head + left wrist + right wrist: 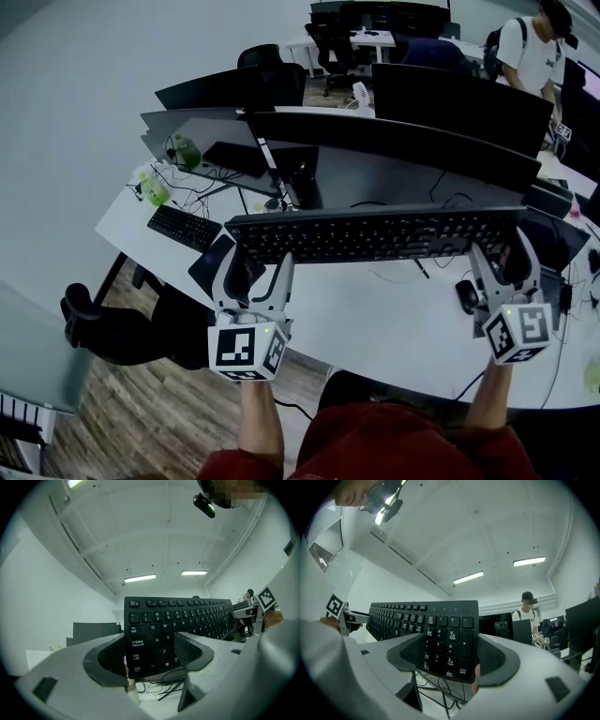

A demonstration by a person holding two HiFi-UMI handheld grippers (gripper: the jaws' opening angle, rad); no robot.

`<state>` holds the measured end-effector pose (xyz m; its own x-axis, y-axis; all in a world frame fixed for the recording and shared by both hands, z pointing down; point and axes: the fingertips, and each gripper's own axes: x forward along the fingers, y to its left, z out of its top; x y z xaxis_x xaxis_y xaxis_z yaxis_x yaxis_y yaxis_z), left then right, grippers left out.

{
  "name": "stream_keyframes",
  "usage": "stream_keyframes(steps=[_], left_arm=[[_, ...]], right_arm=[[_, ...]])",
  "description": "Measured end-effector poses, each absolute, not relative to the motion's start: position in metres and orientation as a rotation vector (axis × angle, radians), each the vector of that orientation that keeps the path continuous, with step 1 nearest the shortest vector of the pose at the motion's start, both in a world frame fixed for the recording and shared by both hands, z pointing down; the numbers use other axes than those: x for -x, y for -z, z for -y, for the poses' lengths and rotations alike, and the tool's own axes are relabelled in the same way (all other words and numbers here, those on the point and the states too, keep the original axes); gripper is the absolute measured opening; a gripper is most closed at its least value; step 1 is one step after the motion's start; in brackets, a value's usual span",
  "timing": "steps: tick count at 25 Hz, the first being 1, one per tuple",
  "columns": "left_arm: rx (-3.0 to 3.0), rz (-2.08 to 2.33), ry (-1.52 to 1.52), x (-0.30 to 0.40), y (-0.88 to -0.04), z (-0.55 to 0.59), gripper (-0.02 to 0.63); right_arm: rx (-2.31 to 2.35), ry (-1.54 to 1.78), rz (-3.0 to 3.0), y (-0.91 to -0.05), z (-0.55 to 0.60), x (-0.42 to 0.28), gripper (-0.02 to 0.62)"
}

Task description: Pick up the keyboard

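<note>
A long black keyboard is held level above the white desk, keys facing up. My left gripper is shut on its left end and my right gripper is shut on its right end. In the left gripper view the keyboard sits between the two dark pads, with the Caps Lock and Shift corner inside my left gripper. The right gripper view shows the numeric-pad end of the keyboard clamped in my right gripper.
Dark monitors stand just behind the keyboard. A second black keyboard lies at the desk's left, a black mouse near my right gripper, cables under it. A black chair is lower left. A person stands far back right.
</note>
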<state>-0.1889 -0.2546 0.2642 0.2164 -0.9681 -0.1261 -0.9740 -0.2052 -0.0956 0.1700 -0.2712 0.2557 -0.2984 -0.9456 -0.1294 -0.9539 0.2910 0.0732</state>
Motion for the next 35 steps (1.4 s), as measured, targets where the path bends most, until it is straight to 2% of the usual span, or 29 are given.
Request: stream_keyframes(steps=[35], left_arm=[[2.252,-1.871,-0.075,0.1933,-0.2516,0.2432,0.307]], right_arm=[[1.77,-0.25,-2.43,-0.2445,0.2666,-0.165,0.347]])
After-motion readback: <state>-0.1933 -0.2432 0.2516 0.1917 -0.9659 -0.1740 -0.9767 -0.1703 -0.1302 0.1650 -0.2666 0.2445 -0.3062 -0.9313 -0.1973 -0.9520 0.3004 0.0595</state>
